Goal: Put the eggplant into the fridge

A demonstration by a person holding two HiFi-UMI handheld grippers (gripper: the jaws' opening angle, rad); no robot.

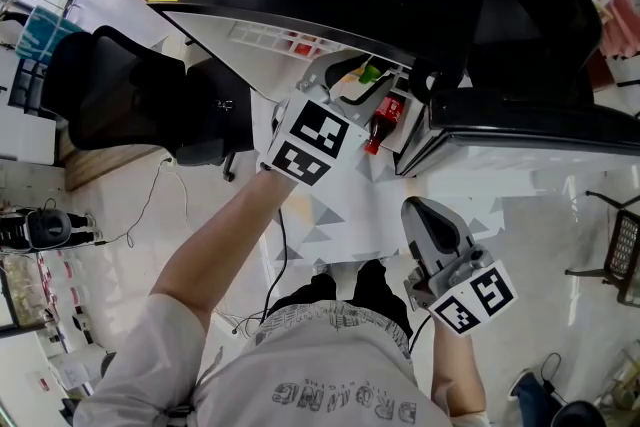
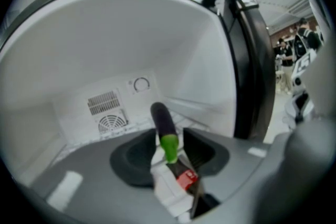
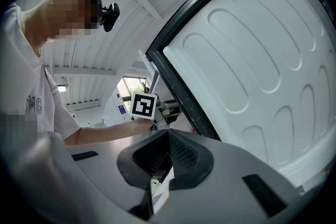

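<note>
A dark purple eggplant [image 2: 164, 122] with a green stem lies inside the white fridge [image 2: 105, 60], its tip toward the back wall. In the head view only its green stem [image 1: 370, 72] shows. My left gripper [image 2: 169, 140] reaches into the fridge, jaws spread on either side of the eggplant, and the right-hand pad stands clear of it. The head view shows the left gripper [image 1: 352, 83] under its marker cube. My right gripper [image 3: 168, 134] hangs back beside the open fridge door [image 3: 262, 60], shut with nothing in it. It also shows low in the head view [image 1: 428, 215].
A red-labelled bottle [image 1: 384, 118] sits just below the left gripper at the fridge's front, also showing in the left gripper view [image 2: 186, 180]. A vent grille [image 2: 107, 113] is on the fridge's back wall. A black office chair [image 1: 110, 85] stands to the left.
</note>
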